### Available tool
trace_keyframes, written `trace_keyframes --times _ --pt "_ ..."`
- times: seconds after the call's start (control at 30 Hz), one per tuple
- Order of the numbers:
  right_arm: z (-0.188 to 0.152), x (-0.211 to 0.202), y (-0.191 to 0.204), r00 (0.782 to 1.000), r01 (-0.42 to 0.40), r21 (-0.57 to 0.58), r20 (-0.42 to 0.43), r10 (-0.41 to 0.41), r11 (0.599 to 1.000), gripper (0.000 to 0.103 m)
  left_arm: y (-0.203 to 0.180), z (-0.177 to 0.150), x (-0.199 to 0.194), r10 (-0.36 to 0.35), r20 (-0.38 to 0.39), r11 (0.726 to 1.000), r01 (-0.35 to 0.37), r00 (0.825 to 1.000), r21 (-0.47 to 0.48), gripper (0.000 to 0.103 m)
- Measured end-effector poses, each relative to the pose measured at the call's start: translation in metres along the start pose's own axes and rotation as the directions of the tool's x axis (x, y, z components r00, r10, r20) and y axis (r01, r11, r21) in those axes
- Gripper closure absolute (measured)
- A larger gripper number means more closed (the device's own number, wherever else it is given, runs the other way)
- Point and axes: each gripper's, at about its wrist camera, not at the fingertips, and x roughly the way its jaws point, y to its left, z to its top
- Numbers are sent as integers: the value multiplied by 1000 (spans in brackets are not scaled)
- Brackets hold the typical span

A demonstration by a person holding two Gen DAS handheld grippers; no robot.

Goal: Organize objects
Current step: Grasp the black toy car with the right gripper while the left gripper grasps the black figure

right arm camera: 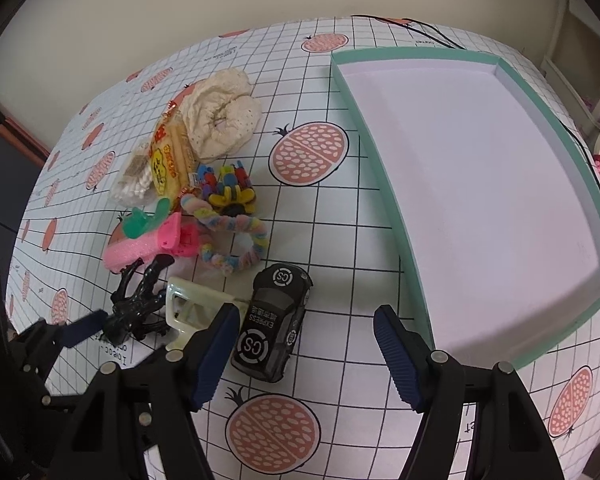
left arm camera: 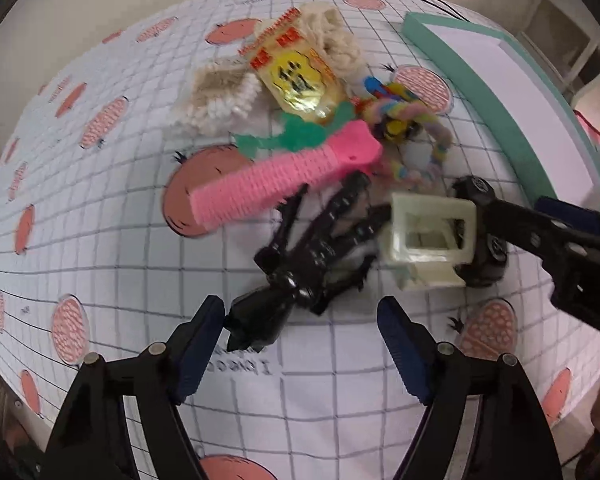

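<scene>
Table (right arm camera: 340, 240) has a white grid-print cloth with pink pomegranate motifs. Far left of the pile: cotton swabs (right arm camera: 134, 188) in a clear crinkly pack, then a glossy yellow snack packet (right arm camera: 168, 160) and a soft cream fabric bundle (right arm camera: 220, 116) behind it. Just below: a green rubbery toy (right arm camera: 144, 220) touching a pink ribbed cylinder (right arm camera: 134, 252) with a smooth pink plastic end. Next right: multicoloured plastic clips (right arm camera: 228, 184) and a fuzzy pastel twisted loop (right arm camera: 236, 240). Left gripper (left arm camera: 300, 344), fingers wide open, holding nothing; a glossy black spiky claw clip (left arm camera: 300, 264) lies between and just ahead of its ribbed blue pads, the left pad close to the clip's near end. A cream boxy plastic clip (right arm camera: 188, 308) sits beside it, touching a black toy car (right arm camera: 272, 320) with "CS" roundels. Right gripper (right arm camera: 304, 356), fingers also spread wide and holding nothing, left fingertip just beside the car's side, car lying in the gap. Far right: a shallow rectangular cardboard tray (right arm camera: 380, 128), mint outer walls, plain white inside, holding none of the objects.
</scene>
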Motion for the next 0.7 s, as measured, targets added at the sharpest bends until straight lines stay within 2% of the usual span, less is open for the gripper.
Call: trace_keyframes --times 0.1,0.13,0.23,0.47,0.67,0.7 --pt "-2 3 0 1000 6 -9 -7 -7 1000 30 0 -3 -1 -52 -21 999 52 998 -14 23" --pt "-3 3 0 1000 5 -14 -10 -5 1000 30 1 -2 -2 -49 -17 999 49 999 -20 23" --pt "-9 -5 -8 1000 5 -27 -11 -5 1000 31 6 1 -6 -12 15 999 12 1000 -35 23" --pt "-14 -12 -13 1000 -17 -39 -17 16 999 42 13 9 -8 45 59 997 -42 997 -57 23" --pt "-19 -19 -22 999 -20 -33 -31 19 999 43 7 13 -9 125 88 992 -124 988 -24 23" --pt "-20 -20 -26 999 -18 -30 -32 17 999 43 5 3 -13 128 91 991 -126 988 -36 23"
